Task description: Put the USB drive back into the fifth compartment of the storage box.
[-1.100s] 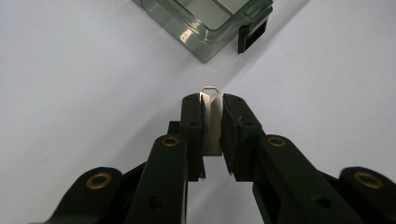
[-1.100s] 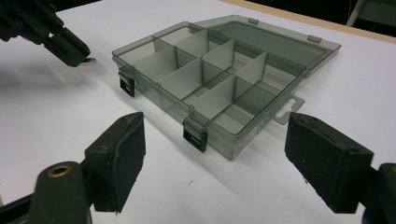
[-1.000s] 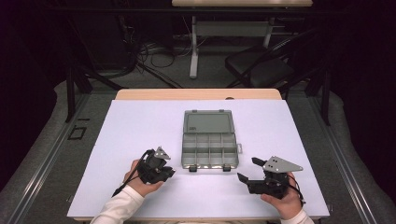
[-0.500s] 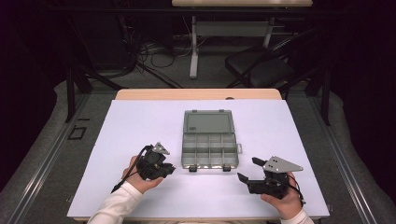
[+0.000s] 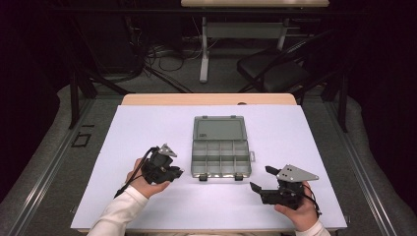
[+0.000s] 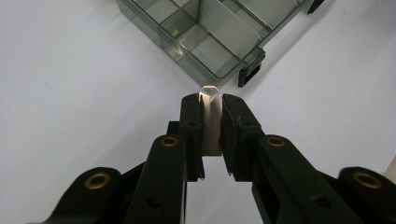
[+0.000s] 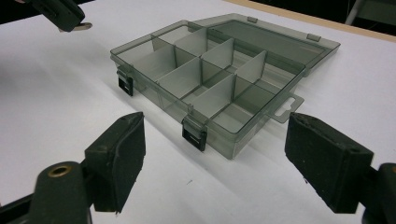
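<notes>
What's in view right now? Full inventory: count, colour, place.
Organizer box: 1, smoky clear grey, table centre, lid open and laid back.
Divider strip: 1, pale translucent, clamped in the left gripper's jaws, just short of the box corner.
Table: 1, white top with wood far edge.
Chair: 1, black, floor beyond the table.
Left gripper: 1, black, left of the box, jaws shut on the strip.
Right gripper: 1, black with grey plate, right of the box, jaws open, empty.
</notes>
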Tool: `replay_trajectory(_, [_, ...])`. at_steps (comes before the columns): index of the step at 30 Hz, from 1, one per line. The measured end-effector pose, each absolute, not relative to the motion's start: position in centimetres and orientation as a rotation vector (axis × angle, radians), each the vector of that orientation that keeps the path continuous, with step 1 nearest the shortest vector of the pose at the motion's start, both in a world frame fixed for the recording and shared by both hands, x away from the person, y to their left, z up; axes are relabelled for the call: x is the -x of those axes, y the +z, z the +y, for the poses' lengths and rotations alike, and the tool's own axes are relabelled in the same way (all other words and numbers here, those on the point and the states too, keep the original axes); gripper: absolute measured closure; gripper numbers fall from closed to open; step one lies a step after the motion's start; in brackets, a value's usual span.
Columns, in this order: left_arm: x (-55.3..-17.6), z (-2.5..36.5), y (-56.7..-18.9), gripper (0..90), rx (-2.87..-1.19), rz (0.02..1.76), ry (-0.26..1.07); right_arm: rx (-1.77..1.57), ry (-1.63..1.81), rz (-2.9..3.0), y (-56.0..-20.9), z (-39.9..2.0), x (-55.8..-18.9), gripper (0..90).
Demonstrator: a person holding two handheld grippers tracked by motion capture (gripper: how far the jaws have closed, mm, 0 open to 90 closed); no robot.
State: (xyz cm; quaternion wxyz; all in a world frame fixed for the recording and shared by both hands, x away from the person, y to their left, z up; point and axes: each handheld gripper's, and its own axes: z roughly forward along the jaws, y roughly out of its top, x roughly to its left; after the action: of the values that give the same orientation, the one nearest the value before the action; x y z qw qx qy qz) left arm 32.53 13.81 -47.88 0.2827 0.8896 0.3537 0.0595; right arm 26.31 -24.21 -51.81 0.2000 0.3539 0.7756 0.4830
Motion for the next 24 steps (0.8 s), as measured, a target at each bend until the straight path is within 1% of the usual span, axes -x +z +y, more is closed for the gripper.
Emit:
replay_trajectory(13, [-33.3, 12.7, -47.1, 78.9, -2.431, 0.917, 0.137, -0.989, 1.35, 2.168, -51.8, -24.2, -26.3, 20.4])
replay_trajectory(24, [-34.1, 11.6, -46.9, 78.9, -2.435, 0.908, 0.126, -0.989, 1.35, 2.169, -51.8, -24.2, -26.3, 20.4])
